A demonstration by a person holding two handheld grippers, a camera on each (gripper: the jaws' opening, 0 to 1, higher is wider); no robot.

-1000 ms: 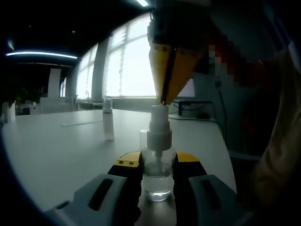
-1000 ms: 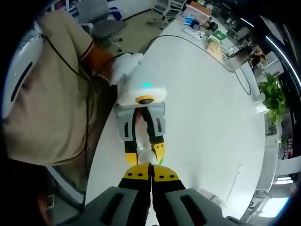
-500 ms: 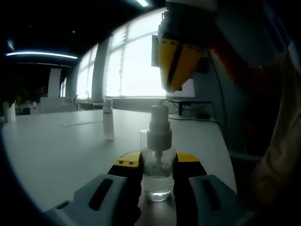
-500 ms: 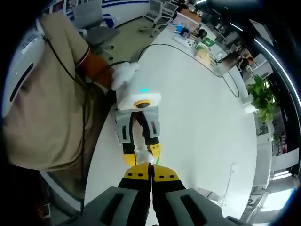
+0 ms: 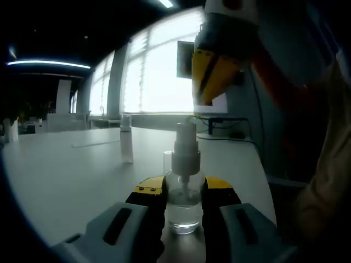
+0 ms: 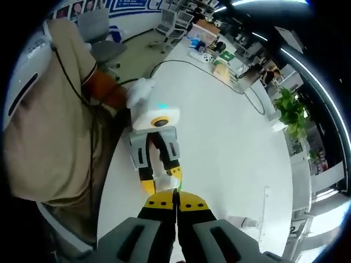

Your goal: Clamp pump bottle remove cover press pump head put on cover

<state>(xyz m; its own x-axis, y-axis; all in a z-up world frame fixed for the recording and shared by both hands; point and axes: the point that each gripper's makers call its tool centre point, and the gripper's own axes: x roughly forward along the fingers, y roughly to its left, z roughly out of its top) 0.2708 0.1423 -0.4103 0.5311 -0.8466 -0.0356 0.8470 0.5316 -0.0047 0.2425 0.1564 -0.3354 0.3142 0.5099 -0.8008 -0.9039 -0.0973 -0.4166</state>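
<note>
A small clear pump bottle point(image 5: 185, 203) with a white pump head point(image 5: 185, 145) stands on the white table point(image 5: 66, 175). My left gripper point(image 5: 185, 189) is shut on the bottle's body, one yellow-tipped jaw on each side. My right gripper point(image 5: 202, 100) hangs shut above the pump head, a little to the right and clear of it. A clear cover point(image 5: 126, 145) stands upright on the table, farther off to the left. From above, in the right gripper view, the right gripper point(image 6: 175, 196) points down at the left gripper point(image 6: 163, 183) and the pump head point(image 6: 164, 176).
The person point(image 6: 49, 120) stands at the table's near edge, a gloved hand point(image 6: 140, 90) on the left gripper. A thin strip point(image 6: 267, 205) lies on the table. Cables, boxes and a monitor point(image 6: 249, 74) crowd the far end, beside a plant point(image 6: 290, 109).
My right gripper has lifted off the top of the pump head and moved up and slightly right, still shut. The left gripper and bottle have stayed put.
</note>
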